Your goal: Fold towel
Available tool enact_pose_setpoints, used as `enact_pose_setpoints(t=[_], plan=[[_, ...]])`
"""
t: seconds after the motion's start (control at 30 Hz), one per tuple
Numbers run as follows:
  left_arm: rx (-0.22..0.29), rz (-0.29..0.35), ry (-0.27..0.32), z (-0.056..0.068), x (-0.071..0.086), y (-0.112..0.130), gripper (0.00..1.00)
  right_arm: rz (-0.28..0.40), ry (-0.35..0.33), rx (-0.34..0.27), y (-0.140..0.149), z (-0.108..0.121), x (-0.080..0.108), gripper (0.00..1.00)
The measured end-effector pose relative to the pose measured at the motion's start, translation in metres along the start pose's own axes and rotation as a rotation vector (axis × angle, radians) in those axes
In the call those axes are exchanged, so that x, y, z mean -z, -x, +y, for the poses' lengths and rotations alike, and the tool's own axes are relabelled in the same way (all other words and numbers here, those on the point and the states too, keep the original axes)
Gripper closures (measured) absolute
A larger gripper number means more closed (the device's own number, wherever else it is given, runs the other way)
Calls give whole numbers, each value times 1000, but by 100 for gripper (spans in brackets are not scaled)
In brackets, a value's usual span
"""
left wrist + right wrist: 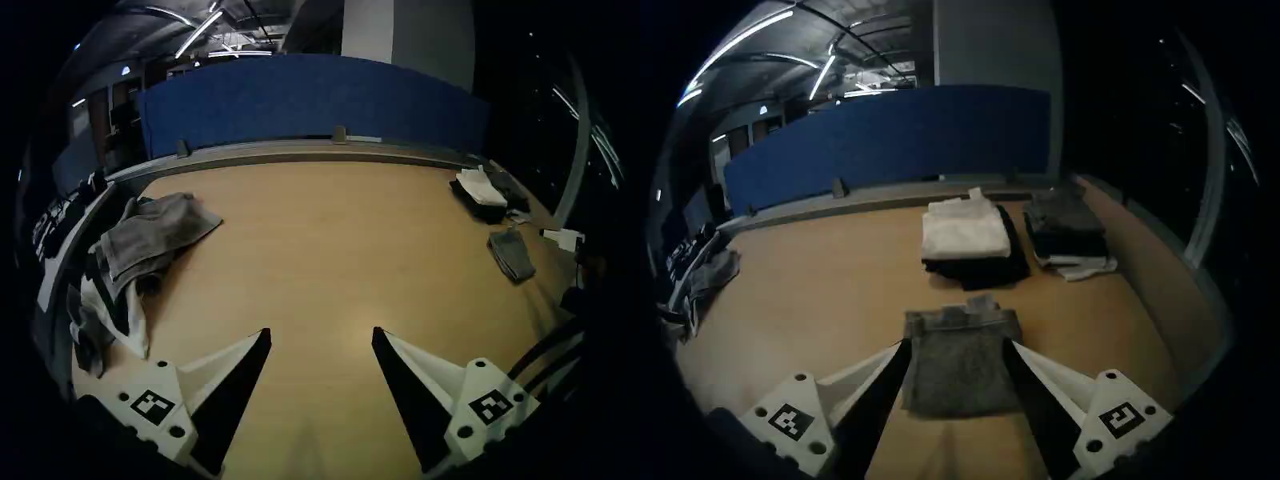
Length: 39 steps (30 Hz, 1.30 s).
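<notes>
The left hand-held gripper (320,336) is found wide open and empty over the bench (336,232). A folded grey towel (960,376) is flanked by the widely spread right hand-held gripper (958,344).

No word, number, brand or label can be read in either view. The only sign-like marks are square black-and-white block patterns, without letters or digits, printed on the white plastic finger bases of the two tools. Left tool (320,330): one coded patch (152,406) at the lower left of the left gripper view, a second coded patch (490,406) at its lower right. Right tool (958,342): one coded patch (790,422) at the lower left of the right gripper view, another coded patch (1122,422) at its lower right.
</notes>
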<state>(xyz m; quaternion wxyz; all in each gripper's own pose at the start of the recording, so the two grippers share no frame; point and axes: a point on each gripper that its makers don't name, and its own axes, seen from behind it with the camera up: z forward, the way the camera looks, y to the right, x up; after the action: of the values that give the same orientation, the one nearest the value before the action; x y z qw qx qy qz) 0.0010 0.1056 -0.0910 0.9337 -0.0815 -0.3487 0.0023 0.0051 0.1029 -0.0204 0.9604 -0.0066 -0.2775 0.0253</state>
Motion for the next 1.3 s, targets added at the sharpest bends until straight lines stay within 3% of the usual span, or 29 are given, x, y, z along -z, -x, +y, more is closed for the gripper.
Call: enact_pose_setpoints(t=[0.17, 0.3, 0.47, 0.57, 0.87, 1.17, 1.3], plan=[[11, 49, -4, -4, 2, -9, 6, 126, -6, -8, -23, -7, 12, 10], [19, 98, -5, -6, 4, -20, 6, 226, -9, 15, -42, -13, 26, 0], [27, 149, -6, -8, 8, -32, 6, 364, 18, 25, -68, -13, 47, 0], [24, 181, -8, -8, 11, -39, 6, 419, 25, -2, -79, -12, 57, 0], [29, 293, -16, -11, 21, -68, 6, 441, 22, -32, -81, -14, 67, 0], [61, 530, -55, -34, 54, -126, 6, 440, 8, -27, -82, -28, 74, 0], [53, 598, -93, -45, 63, -143, 6, 451, 3, -28, -85, -34, 79, 0]])
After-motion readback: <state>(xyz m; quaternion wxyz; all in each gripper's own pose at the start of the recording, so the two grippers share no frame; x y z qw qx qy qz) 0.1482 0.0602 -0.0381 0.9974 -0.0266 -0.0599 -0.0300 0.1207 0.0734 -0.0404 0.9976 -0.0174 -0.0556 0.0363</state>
